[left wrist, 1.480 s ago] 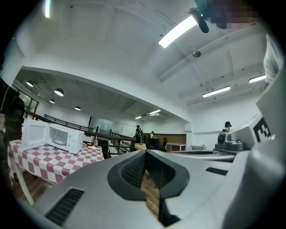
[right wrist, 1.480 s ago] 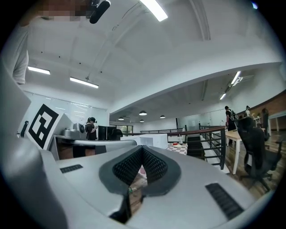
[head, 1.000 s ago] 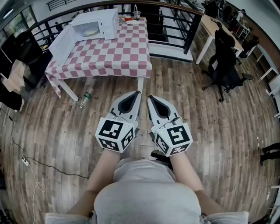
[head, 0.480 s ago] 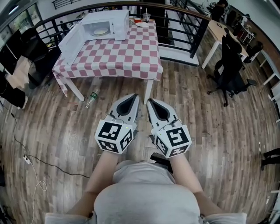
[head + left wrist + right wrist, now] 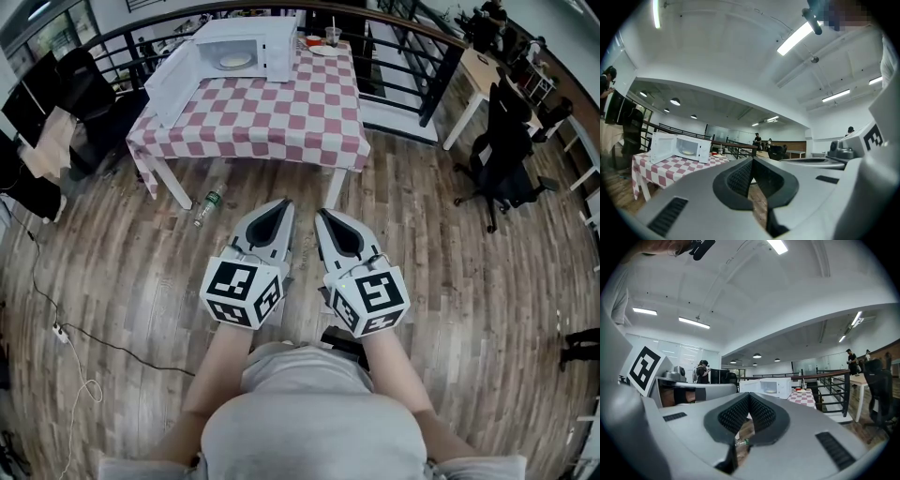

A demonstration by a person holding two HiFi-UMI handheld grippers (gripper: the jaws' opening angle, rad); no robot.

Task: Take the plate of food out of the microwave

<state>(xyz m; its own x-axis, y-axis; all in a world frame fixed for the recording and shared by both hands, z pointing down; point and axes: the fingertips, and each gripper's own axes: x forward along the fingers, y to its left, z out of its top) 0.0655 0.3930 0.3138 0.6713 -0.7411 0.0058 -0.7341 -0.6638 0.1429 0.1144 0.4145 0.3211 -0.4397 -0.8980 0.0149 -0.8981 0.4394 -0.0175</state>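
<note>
- The left tool (image 5: 285,202) and the right tool (image 5: 321,212) hang side by side above the wooden floor (image 5: 450,281), each with its jaws pressed together on nothing.
- The plate of food (image 5: 234,61) sits inside the white microwave (image 5: 272,37), whose door (image 5: 172,82) is swung open.
- The microwave stands at the far end of the table (image 5: 281,122), which is covered in red-and-white checks.
- A bottle (image 5: 209,203) lies on the floor near a table leg, and a black railing (image 5: 403,66) runs behind.

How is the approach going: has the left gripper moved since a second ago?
Yes. The left gripper has closed in on the floor bottle near the checkered table.
</note>
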